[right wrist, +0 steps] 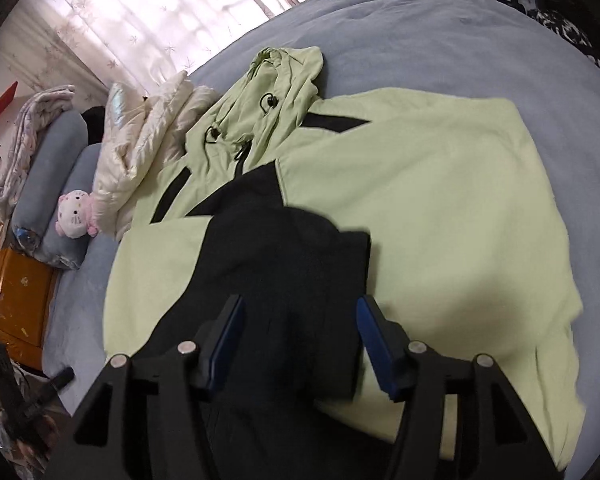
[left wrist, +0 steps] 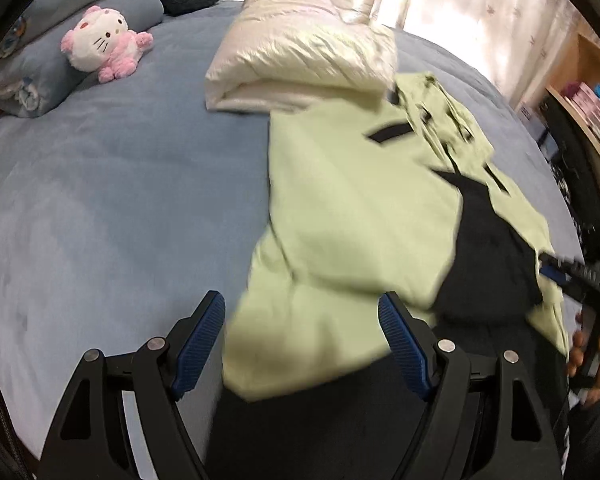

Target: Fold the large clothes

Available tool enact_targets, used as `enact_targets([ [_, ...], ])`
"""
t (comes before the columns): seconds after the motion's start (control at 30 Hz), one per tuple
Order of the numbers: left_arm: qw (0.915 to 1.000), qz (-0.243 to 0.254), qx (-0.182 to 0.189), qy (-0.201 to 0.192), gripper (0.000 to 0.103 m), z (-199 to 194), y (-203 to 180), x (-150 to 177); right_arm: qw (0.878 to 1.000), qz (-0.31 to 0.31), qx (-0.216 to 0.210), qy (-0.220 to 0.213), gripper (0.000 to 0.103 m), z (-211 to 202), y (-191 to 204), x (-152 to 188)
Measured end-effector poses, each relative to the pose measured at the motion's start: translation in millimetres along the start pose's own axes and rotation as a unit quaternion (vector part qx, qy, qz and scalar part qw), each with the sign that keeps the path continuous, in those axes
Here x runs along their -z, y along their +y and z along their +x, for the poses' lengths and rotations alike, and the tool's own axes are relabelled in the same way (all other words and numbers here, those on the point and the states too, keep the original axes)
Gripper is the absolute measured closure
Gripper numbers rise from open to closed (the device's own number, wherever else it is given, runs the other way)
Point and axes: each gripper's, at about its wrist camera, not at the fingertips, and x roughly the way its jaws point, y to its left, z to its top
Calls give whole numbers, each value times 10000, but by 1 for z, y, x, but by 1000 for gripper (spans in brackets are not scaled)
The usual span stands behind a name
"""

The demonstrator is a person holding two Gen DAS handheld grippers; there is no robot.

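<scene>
Sleeves in, hem fold next

My left gripper and right gripper both hang with fingers spread and nothing clamped; the pale green hoodie lies flat on the blue bed below them, hood toward the folded cream jacket, its dark sleeve laid across the chest and showing between my right fingers. To my mind the step now is taking the bottom edge, which lies nearest me. I should drop each gripper to a hem corner, pinch through all the layers so the folded sleeve comes along, lift both sides evenly, and carry the hem toward the hood without dragging the body askew or disturbing the pink plush cat.
</scene>
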Motion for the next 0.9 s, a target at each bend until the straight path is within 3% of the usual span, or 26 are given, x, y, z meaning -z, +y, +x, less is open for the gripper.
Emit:
enact_targets([
  [0.17, 9992, -357, 21, 165, 25, 49, 30, -54, 9998, 104, 27, 195, 45, 30, -7, -15],
  [0.27, 9983, -443, -137, 349, 25, 84, 40, -69, 9997, 78, -15, 228, 45, 38, -10, -15],
  [0.4, 9964, -570, -39, 632, 25, 118, 46, -74, 9997, -154, -27, 182, 46, 38, -9, -13],
  [0.43, 9962, -562, -7, 670, 25, 124, 44, -74, 9995, -284, 19, 163, 50, 38, -7, -13],
  [0.47, 9962, -550, 0, 676, 25, 128, 44, -74, 9988, -446, 100, 182, 68, 38, -5, -12],
  [0.5, 9965, -540, -7, 641, 25, 132, 42, -74, 9983, -528, 128, 200, 98, 38, -4, -13],
  [0.53, 9968, -524, -1, 610, 25, 135, 41, -75, 9980, -582, 90, 238, 102, 38, -3, -12],
  [0.63, 9973, -491, -11, 541, 25, 141, 38, -79, 9960, -832, 320, -107, 103, 26, 4, -14],
  [0.7, 9974, -500, -5, 522, 25, 142, 38, -81, 9962, -740, 240, -388, 103, 12, 5, -22],
  [0.83, 9970, -561, 68, 520, 24, 142, 39, -82, 9994, -120, 132, -287, 99, 12, -16, -38],
  [0.87, 9971, -554, 75, 521, 24, 142, 39, -82, 9999, 24, 77, -138, 90, 18, -23, -40],
  [0.9, 9972, -535, 81, 518, 24, 142, 39, -82, 9999, 78, 79, -68, 74, 21, -25, -39],
])
